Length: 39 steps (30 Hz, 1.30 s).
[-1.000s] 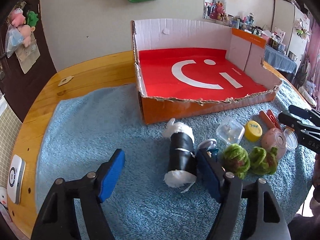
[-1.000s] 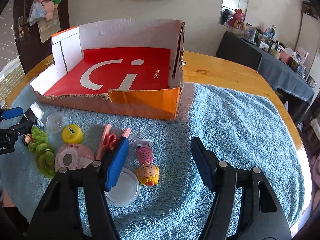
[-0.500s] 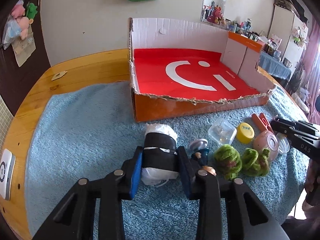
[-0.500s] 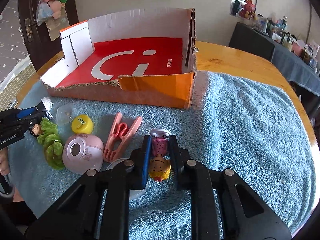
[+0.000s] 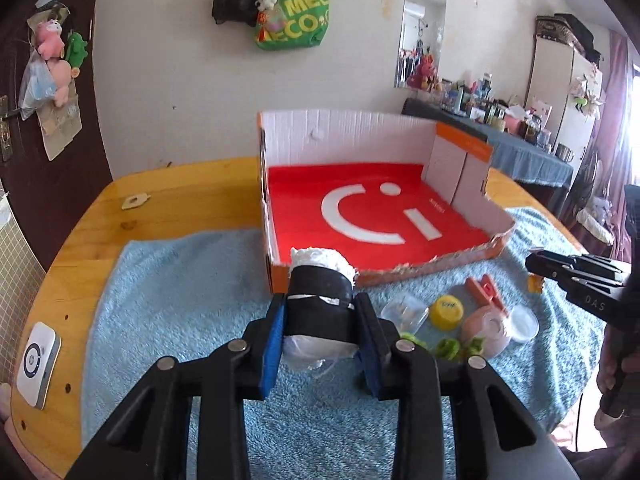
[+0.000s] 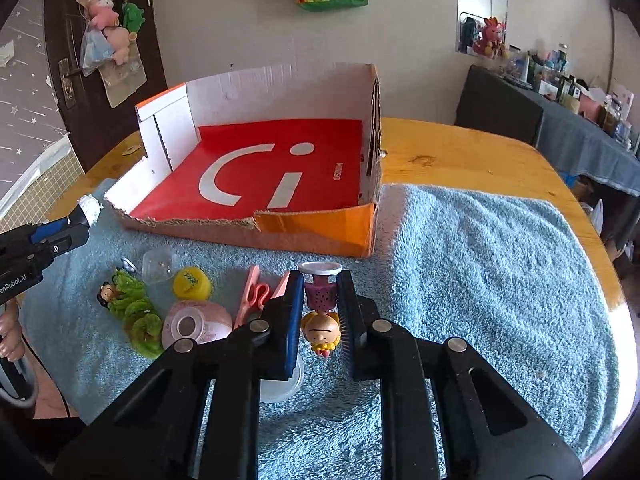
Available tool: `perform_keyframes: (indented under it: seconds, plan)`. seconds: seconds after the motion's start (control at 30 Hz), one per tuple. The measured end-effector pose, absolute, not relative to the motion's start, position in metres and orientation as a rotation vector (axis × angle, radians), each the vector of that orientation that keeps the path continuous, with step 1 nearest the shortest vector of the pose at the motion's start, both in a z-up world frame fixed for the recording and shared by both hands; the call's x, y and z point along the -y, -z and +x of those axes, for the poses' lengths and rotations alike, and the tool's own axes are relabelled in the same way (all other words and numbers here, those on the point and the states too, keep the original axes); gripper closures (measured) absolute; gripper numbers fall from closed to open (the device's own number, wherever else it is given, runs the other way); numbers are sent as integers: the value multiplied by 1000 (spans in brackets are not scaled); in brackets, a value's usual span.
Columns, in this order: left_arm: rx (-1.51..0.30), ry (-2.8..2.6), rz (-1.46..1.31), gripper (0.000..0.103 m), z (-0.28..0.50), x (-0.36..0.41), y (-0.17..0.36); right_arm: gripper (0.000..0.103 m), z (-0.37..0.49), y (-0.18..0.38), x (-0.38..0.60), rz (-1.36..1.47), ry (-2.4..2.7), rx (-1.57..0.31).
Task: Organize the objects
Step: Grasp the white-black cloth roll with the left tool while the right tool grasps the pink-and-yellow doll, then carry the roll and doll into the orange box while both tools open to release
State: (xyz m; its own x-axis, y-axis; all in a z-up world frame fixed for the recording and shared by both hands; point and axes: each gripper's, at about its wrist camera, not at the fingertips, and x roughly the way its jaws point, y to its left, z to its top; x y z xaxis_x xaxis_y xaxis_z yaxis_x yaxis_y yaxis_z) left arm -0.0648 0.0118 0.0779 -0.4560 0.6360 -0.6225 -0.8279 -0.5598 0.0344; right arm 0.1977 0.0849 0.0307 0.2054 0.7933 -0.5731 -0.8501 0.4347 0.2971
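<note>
Left hand-held gripper: I have it clamped on a roll, blue pads pressed to both sides, held above the towel.
Roll: a black cylinder with a thin pale strip across it and crumpled white plastic puffing out of both ends; it hangs just in front of the box's near left corner.
Towel: light blue and fluffy, spread over the wooden table.
Box: open cardboard tray with a red floor bearing a white smile mark, white inner walls, an orange outside and a torn front edge; it sits at the far side of the towel.
Clear cup: small, lying on the towel in front of the box.
Yellow cap: just beside the cup.
Green scrunchies: two of them, nearer to me, with a tiny dark-haired doll at their far end.
Pink round case: next to the scrunchies.
Pink clip: lying beside the case.
Clear lid: flat on the towel, partly hidden under my right finger.
Right hand-held gripper: closed around a figurine, lifted off the towel.
Figurine: upside down, with a yellow-haired head toward me, a magenta dotted body and a white round base pointing at the box.
</note>
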Motion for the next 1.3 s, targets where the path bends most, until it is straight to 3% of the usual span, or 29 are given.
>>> perform_keyframes:
  seconds: [0.8,1.17,1.2,1.3]
  plan:
    - [-414,-1979,-634,68,-75,-35,-104,87,211,-88,-102,-30,-1071,-626]
    - [-494,-1901,-735,68,-106,-96,-85,87,256,-64,-162,-130,-1096,-790]
    - [-607,-1660,-584,68,-106,-98,-82,87,258,-62,-166,-143,-1095,-804]
    - [-662,-1652,-585,68,-106,-111,-73,87,264,-53,-180,-204,-1090,-848]
